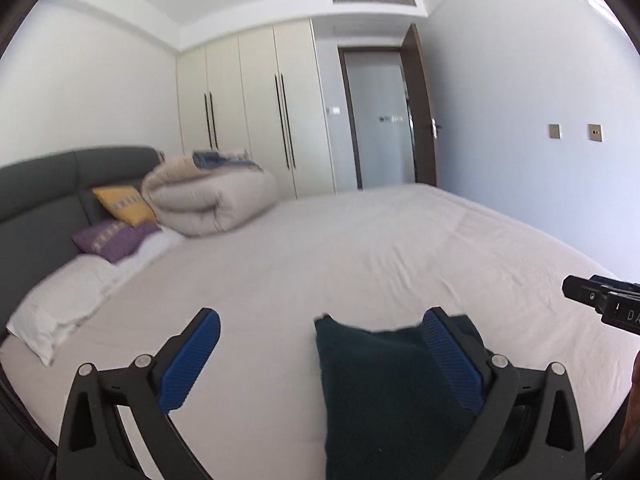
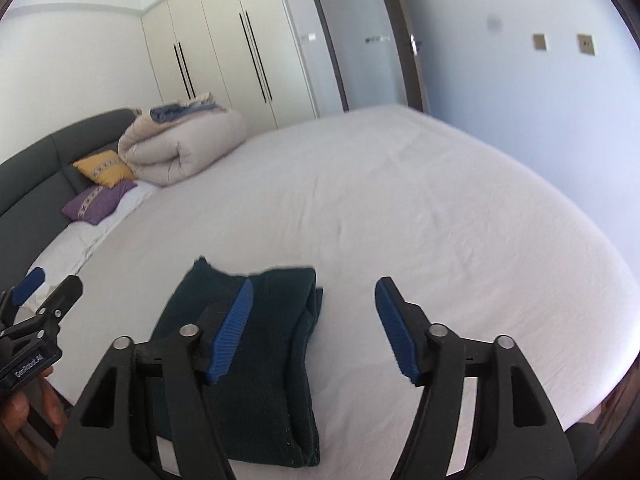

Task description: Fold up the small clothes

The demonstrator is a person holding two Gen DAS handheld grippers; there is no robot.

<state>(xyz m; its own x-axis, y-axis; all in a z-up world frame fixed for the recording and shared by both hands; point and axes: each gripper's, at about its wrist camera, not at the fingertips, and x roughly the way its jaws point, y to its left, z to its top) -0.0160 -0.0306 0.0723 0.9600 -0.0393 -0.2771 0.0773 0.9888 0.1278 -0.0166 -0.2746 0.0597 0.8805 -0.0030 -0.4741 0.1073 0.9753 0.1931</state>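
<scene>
The bed [image 2: 400,208] – white sheet – bears a folded dark green cloth [image 2: 260,380], rolled duvet [image 2: 180,148], pillows.

Dark green garment [image 2: 256,364], thick and fuzzy in texture, folded into a compact oblong of several layers. It lies flat near the close edge of the white bed sheet [image 2: 400,208], its long side running from near to far. Layered fold edges show along its right side; the far left corner stands slightly raised.

A home bedroom: a wide bed [image 2: 400,208] with grey headboard [image 2: 36,176], pillows and a rolled duvet [image 2: 180,148] at its head edge, a built-in wardrobe [image 2: 224,48], a door [image 2: 360,36].
</scene>
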